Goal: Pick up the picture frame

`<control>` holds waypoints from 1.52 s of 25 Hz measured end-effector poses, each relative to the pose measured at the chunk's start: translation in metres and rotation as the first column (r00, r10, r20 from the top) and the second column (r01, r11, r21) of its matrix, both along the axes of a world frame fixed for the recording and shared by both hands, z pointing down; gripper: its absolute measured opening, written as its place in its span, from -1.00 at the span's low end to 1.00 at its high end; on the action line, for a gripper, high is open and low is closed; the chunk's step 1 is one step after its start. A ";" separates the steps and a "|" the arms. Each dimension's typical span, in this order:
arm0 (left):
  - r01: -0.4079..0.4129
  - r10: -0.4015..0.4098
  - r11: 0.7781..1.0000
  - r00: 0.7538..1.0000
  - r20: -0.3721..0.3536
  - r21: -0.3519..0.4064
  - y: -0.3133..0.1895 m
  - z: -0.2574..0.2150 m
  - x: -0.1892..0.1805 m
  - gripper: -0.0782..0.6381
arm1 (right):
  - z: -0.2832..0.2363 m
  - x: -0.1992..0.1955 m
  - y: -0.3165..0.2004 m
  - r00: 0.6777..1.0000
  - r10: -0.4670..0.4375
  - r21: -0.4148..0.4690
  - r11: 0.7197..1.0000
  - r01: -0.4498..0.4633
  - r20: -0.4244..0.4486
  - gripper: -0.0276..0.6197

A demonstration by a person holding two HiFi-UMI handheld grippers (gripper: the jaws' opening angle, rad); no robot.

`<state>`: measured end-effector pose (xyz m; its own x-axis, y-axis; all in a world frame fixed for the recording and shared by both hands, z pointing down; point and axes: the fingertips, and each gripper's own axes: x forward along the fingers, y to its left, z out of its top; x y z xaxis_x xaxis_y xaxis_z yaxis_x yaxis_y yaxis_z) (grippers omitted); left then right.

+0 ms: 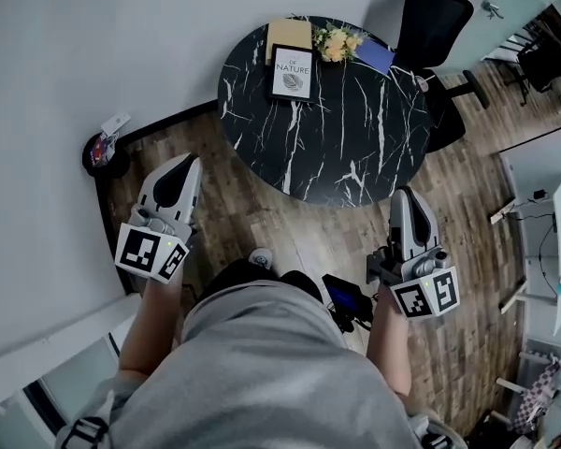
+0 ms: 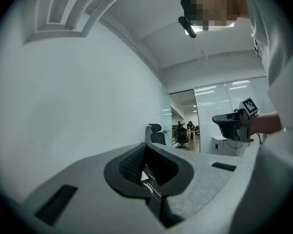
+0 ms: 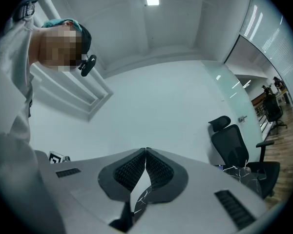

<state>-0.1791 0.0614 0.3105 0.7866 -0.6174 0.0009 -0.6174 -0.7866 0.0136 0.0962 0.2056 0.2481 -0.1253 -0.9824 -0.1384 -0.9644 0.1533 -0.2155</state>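
The picture frame (image 1: pixel 292 73), a black frame round a white print, lies flat on the far left part of a round black marble table (image 1: pixel 355 148). Both grippers are held low near the person's body, over the wooden floor and short of the table. My left gripper (image 1: pixel 189 160) points toward the table's left side, its jaws closed tip to tip (image 2: pixel 145 145) with nothing between them. The right gripper (image 1: pixel 404 193) sits near the table's front edge, jaws also closed and empty (image 3: pixel 145 150). A sliver of marble shows through the gap behind its tips.
A bunch of yellow flowers (image 1: pixel 337 43), a tan board (image 1: pixel 288 34) and a blue book (image 1: pixel 374 54) lie behind and beside the frame. A black office chair (image 1: pixel 435 26) stands at the table's far right. A small black stand (image 1: pixel 101 150) sits by the white wall, left.
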 end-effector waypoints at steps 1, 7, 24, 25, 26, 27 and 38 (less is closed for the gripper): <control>0.001 -0.001 1.000 1.000 -0.001 -0.002 -0.002 0.001 -0.002 -0.76 | 0.001 -0.001 -0.002 1.000 0.001 -0.002 1.000 -0.001 0.000 -0.83; 0.005 -0.004 1.000 1.000 0.000 -0.020 -0.010 0.007 -0.012 -0.76 | 0.000 -0.006 -0.009 1.000 0.004 -0.017 1.000 -0.004 -0.010 -0.83; 0.035 -0.034 0.998 0.999 0.006 -0.044 -0.031 0.016 -0.008 -0.76 | 0.012 -0.006 -0.048 0.998 -0.063 -0.050 0.997 0.063 0.000 -0.83; 0.038 -0.037 0.998 0.999 0.007 -0.044 -0.033 0.015 -0.007 -0.76 | 0.011 -0.005 -0.053 0.998 -0.068 -0.048 0.996 0.068 -0.003 -0.83; 0.040 -0.039 0.998 0.999 0.009 -0.044 -0.037 0.015 -0.005 -0.76 | 0.010 -0.003 -0.057 0.997 -0.072 -0.046 0.996 0.072 -0.005 -0.83; 0.042 -0.041 0.998 0.999 0.009 -0.043 -0.040 0.015 -0.003 -0.76 | 0.010 -0.001 -0.062 0.997 -0.074 -0.045 0.996 0.073 -0.006 -0.83; 0.067 -0.067 0.997 0.998 0.008 -0.049 -0.084 0.015 0.025 -0.76 | 0.014 0.026 -0.116 0.994 -0.105 -0.056 0.993 0.105 0.008 -0.83</control>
